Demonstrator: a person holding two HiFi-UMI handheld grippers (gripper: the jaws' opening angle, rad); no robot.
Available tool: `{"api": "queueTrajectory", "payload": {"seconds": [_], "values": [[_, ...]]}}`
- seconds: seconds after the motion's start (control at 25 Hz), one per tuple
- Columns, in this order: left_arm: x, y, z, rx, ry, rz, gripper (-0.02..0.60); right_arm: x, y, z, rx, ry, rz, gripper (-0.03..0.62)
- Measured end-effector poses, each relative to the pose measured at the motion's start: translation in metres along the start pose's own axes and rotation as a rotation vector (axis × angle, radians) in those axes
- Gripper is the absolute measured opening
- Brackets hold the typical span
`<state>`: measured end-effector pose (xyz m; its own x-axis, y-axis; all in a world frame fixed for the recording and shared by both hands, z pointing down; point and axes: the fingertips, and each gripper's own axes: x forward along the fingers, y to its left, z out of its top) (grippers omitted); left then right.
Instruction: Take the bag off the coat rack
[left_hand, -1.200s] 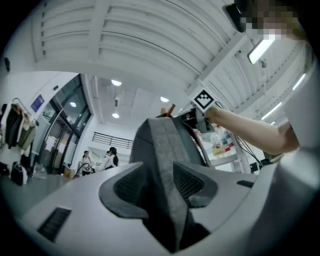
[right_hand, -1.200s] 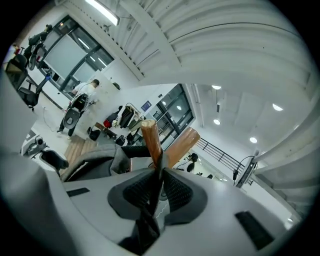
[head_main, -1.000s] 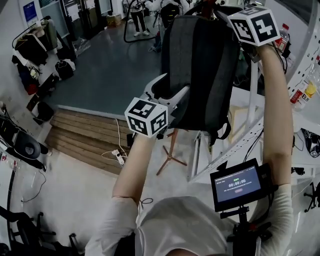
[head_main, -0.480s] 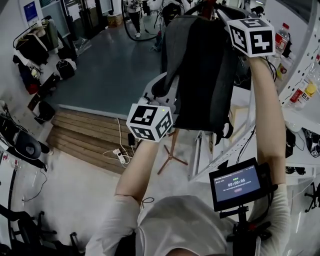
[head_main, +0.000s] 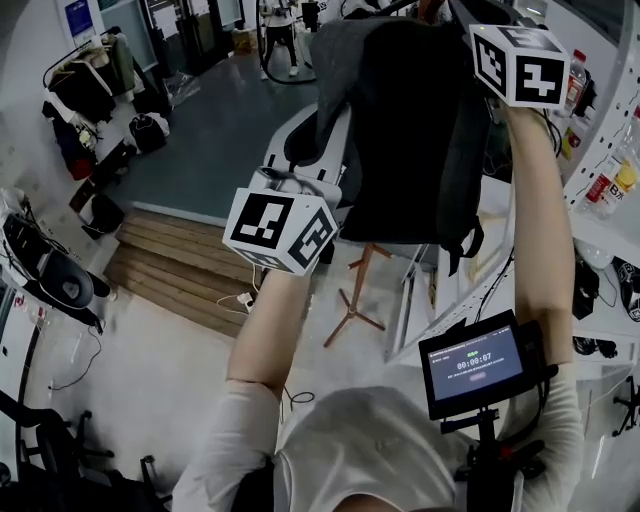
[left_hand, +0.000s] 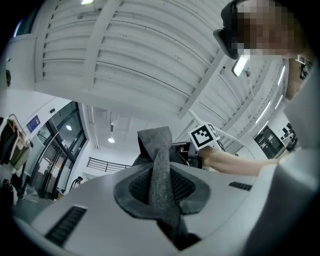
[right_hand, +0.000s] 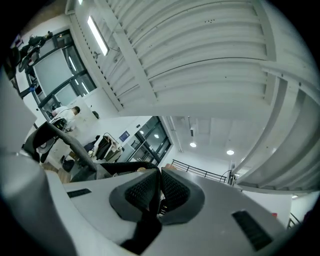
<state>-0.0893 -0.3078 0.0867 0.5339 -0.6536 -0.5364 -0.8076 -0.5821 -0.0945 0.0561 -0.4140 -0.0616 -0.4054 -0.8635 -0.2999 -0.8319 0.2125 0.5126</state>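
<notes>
A dark grey backpack (head_main: 400, 130) hangs in front of me at the top of the wooden coat rack (head_main: 355, 300), whose tripod foot shows below it. My left gripper (left_hand: 161, 187) is at the bag's left side. Its jaws are closing, and the pads press on a grey fabric strap (left_hand: 160, 150) of the bag; its marker cube (head_main: 280, 230) faces me. My right gripper (right_hand: 157, 187) is raised at the bag's top right, shut on a thin black strap (right_hand: 145, 227); its cube (head_main: 520, 65) hides the jaws in the head view.
White shelving (head_main: 610, 230) with bottles (head_main: 600, 180) stands at the right. A small screen (head_main: 475, 362) sits near my chest. A wooden step (head_main: 180, 270) with a power strip (head_main: 243, 300) lies below left. Bags (head_main: 80, 90) hang on the far left wall.
The left jaws, open beside the bag a second ago, have closed on its strap. Both grippers and the bag have shifted up and a little left.
</notes>
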Motion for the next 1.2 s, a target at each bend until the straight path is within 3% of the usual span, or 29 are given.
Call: {"api": "queueTrajectory", "payload": {"seconds": [0.28,0.48,0.8,0.96,1.08,1.2], "values": [[-0.013,-0.014,0.034,0.009,-0.049,-0.024,0.040,-0.032,0.002,0.033,-0.002,-0.066,-0.011,0.038],[-0.035,-0.026,0.051,0.038,-0.066,-0.020,0.040,-0.055,0.028,0.029,0.008,-0.095,0.024,0.038],[-0.088,-0.038,0.034,-0.040,-0.023,0.012,0.039,-0.087,0.097,-0.028,0.130,-0.072,0.153,0.038],[-0.129,-0.052,0.027,-0.136,0.027,0.041,0.040,-0.101,0.140,-0.063,0.207,-0.054,0.219,0.038],[-0.157,-0.067,0.014,-0.135,0.066,0.058,0.038,-0.113,0.164,-0.097,0.266,-0.044,0.240,0.038],[-0.191,-0.065,0.003,-0.187,0.095,0.067,0.040,-0.118,0.212,-0.124,0.310,-0.031,0.288,0.038]]}}
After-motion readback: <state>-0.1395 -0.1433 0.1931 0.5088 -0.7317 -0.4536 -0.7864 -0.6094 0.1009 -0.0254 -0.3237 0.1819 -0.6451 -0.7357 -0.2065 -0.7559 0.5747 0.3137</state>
